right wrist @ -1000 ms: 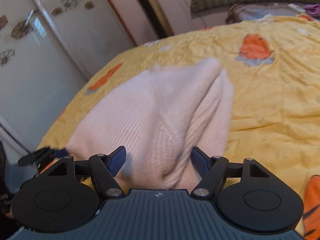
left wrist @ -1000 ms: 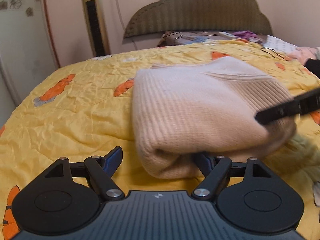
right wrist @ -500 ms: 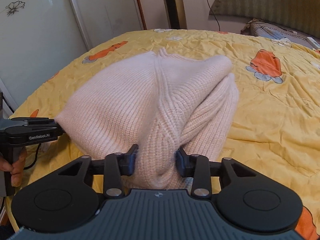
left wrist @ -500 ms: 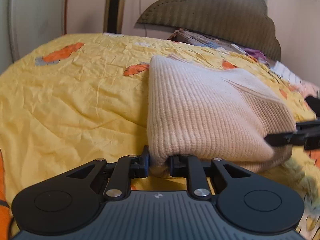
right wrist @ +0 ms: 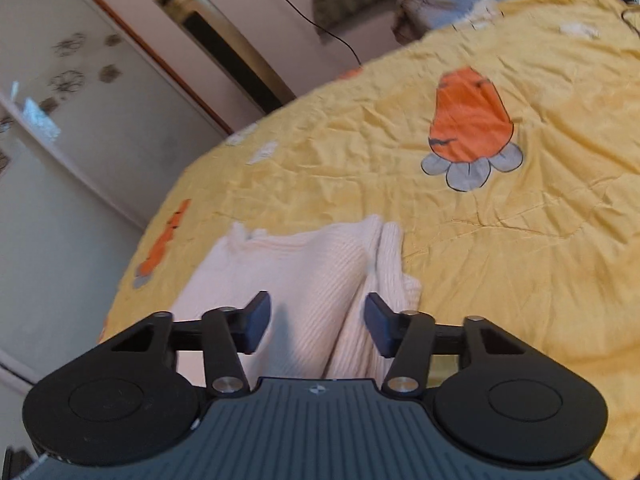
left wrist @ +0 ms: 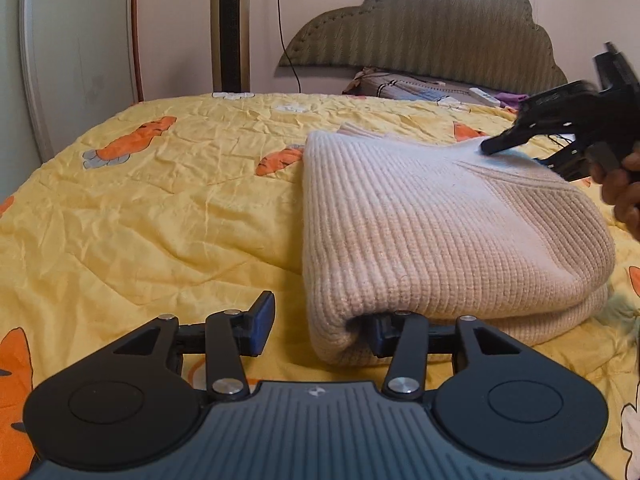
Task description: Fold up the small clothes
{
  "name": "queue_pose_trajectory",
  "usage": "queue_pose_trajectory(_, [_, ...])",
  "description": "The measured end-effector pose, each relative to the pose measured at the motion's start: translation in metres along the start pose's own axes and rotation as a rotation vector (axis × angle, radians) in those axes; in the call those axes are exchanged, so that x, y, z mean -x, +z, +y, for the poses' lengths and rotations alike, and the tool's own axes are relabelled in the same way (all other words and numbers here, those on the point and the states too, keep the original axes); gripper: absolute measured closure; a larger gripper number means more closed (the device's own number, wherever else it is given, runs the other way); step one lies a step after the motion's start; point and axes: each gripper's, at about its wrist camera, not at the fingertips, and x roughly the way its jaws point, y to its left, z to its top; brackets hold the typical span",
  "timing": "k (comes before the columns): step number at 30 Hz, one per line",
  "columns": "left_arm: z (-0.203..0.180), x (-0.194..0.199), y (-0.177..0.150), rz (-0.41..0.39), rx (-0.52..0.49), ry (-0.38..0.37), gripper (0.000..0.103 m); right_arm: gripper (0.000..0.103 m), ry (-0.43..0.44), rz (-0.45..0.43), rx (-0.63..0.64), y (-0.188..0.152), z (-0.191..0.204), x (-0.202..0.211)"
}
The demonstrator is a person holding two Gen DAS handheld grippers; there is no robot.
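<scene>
A cream ribbed knit sweater [left wrist: 440, 232] lies folded in a thick stack on the yellow carrot-print quilt [left wrist: 160, 208]. My left gripper [left wrist: 318, 330] is open at the sweater's near left corner; its right finger is tucked in the fold, its left finger is beside the corner. The right gripper [left wrist: 516, 148] appears in the left wrist view, lifted over the sweater's far right side. In the right wrist view the right gripper [right wrist: 316, 326] is open and empty above the sweater [right wrist: 288, 280].
A padded headboard [left wrist: 420, 28] and pillows [left wrist: 412, 86] stand at the far end of the bed. A tall tower fan [left wrist: 230, 26] and a wardrobe door [left wrist: 76, 40] are at the left. The bed's left edge drops off near the wardrobe.
Both grippers were shut on the sweater half a second ago and have opened. The right gripper has lifted up and away; the sweater now rests folded on the quilt.
</scene>
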Motion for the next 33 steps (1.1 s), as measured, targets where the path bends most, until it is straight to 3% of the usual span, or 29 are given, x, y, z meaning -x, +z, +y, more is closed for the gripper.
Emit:
queue_pose_trajectory(1, [0.001, 0.0, 0.0, -0.004, 0.001, -0.005, 0.06, 0.053, -0.005, 0.011, -0.005, 0.001, 0.0, -0.009])
queue_pose_trajectory(2, [0.005, 0.0, 0.001, 0.004, 0.02, -0.031, 0.074, 0.06, -0.002, 0.016, 0.002, 0.001, 0.0, -0.018])
queue_pose_trajectory(3, [0.009, 0.0, 0.002, 0.021, 0.041, -0.075, 0.082, 0.078, 0.004, 0.024, 0.018, 0.0, 0.002, -0.023])
queue_pose_trajectory(6, [0.009, -0.006, -0.003, 0.029, 0.009, -0.081, 0.084, 0.081, 0.001, -0.001, 0.137, 0.002, 0.013, -0.012])
queue_pose_trajectory(9, [0.005, -0.011, -0.008, 0.011, -0.004, -0.066, 0.084, 0.084, -0.066, 0.03, 0.113, 0.002, -0.012, -0.022])
queue_pose_trajectory(12, [0.001, -0.004, -0.008, 0.008, -0.055, -0.055, 0.082, 0.082, -0.076, -0.01, 0.142, -0.006, -0.006, -0.019])
queue_pose_trajectory(16, [0.001, 0.037, -0.005, -0.001, -0.148, -0.119, 0.079, 0.052, -0.156, -0.036, 0.207, -0.009, 0.01, -0.003])
queue_pose_trajectory(17, [0.004, 0.048, -0.003, -0.01, -0.147, -0.15, 0.079, 0.052, -0.16, -0.067, 0.209, -0.011, 0.015, 0.011])
queue_pose_trajectory(18, [0.004, 0.057, 0.001, -0.023, -0.141, -0.19, 0.079, 0.052, -0.139, -0.108, 0.208, -0.015, 0.02, 0.026])
queue_pose_trajectory(20, [-0.001, 0.066, 0.014, -0.066, -0.115, -0.252, 0.078, 0.053, -0.01, -0.182, 0.182, -0.026, 0.029, 0.059])
queue_pose_trajectory(22, [-0.017, 0.061, 0.03, -0.125, -0.111, -0.27, 0.077, 0.041, 0.095, -0.164, 0.19, -0.038, 0.046, 0.068])
queue_pose_trajectory(24, [-0.035, 0.04, 0.037, -0.148, -0.144, -0.243, 0.071, 0.031, 0.124, -0.124, 0.244, -0.054, 0.069, 0.059])
queue_pose_trajectory(26, [-0.047, 0.004, 0.034, -0.083, -0.189, -0.185, 0.068, 0.032, 0.096, -0.066, 0.29, -0.067, 0.084, 0.036])
queue_pose_trajectory(28, [-0.054, -0.008, 0.021, -0.144, -0.257, -0.172, 0.067, 0.038, 0.009, -0.003, 0.3, -0.077, 0.082, 0.011])
queue_pose_trajectory(30, [-0.058, -0.006, 0.012, -0.171, -0.293, -0.15, 0.067, 0.041, 0.023, -0.057, 0.348, -0.087, 0.068, 0.005])
queue_pose_trajectory(33, [-0.058, 0.003, 0.017, -0.155, -0.274, -0.151, 0.067, 0.048, 0.029, -0.062, 0.314, -0.087, 0.061, 0.007])
